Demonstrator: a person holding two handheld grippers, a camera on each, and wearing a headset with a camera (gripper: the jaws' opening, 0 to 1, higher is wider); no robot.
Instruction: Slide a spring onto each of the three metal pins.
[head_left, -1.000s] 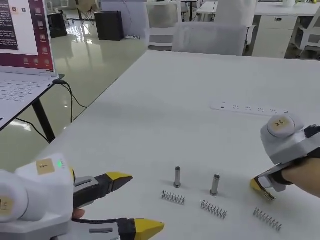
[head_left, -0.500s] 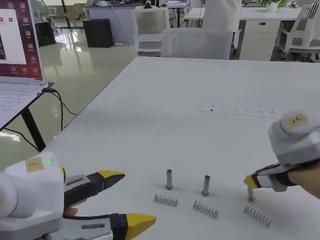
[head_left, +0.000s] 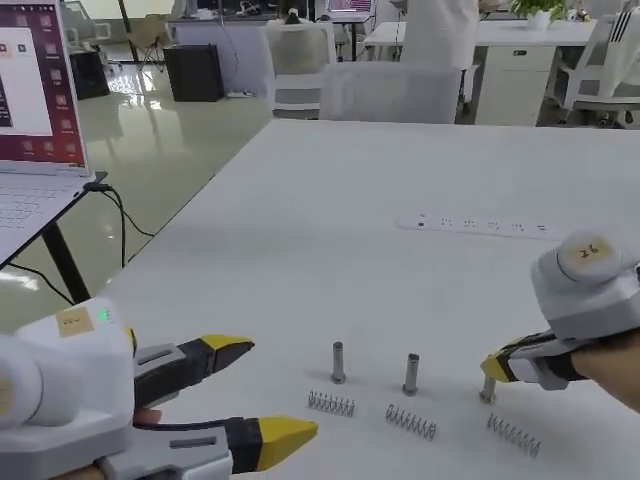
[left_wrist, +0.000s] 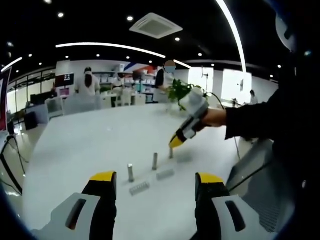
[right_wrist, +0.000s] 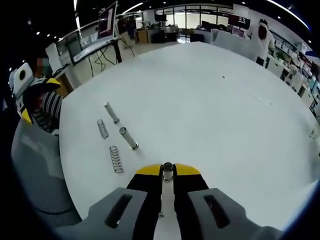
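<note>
Two metal pins (head_left: 338, 362) (head_left: 411, 373) stand upright on the white table (head_left: 330, 250). A third pin (head_left: 487, 391) stands to their right with its lower end at the tabletop, and my right gripper (head_left: 493, 369) is shut on its top. In the right gripper view that pin (right_wrist: 167, 171) sits between the closed yellow tips. Three springs (head_left: 331, 404) (head_left: 411, 422) (head_left: 513, 435) lie flat, one in front of each pin. My left gripper (head_left: 258, 390) hovers open and holds nothing, left of the row; its own view looks at the pins (left_wrist: 130, 172) (left_wrist: 155, 161).
A white power strip (head_left: 470, 225) lies farther back on the table. A laptop (head_left: 30, 90) sits on a stand off the left edge. Chairs (head_left: 390, 90) stand beyond the far edge, and people are in the background.
The head camera has shifted. My right gripper's tip has edged left toward the row, still shut on the third pin. The left gripper stays open in about the same place.
</note>
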